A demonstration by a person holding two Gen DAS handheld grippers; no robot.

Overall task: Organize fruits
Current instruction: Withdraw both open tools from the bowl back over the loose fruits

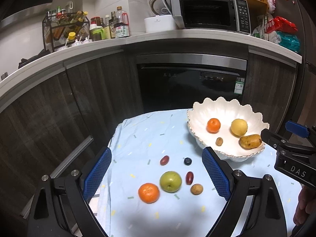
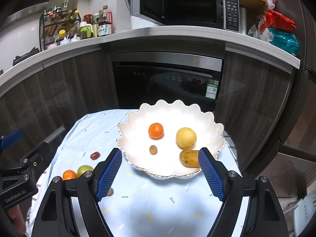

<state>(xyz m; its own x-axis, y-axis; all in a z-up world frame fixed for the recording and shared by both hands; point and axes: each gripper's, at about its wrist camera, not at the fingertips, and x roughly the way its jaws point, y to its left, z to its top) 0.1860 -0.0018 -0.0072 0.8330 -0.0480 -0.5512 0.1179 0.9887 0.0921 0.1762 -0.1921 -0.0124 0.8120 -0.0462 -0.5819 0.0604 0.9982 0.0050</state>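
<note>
Four fruits sit in my white bowl [image 1: 199, 116]; six wait on the tabletop [image 1: 138, 130]. My left gripper [image 1: 156, 174] and right gripper [image 2: 160, 174] gape empty.

Glossy white ceramic bowl [image 2: 205, 118], matt pale-blue cloth [image 1: 146, 138], dark wood-grain cabinets [image 1: 94, 90], brushed-metal dishwasher trim [image 1: 189, 59]

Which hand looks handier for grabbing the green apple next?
Probably the left. The left gripper is open with the green apple framed between its fingers on the cloth. The right gripper, also open, faces the white bowl instead.
</note>
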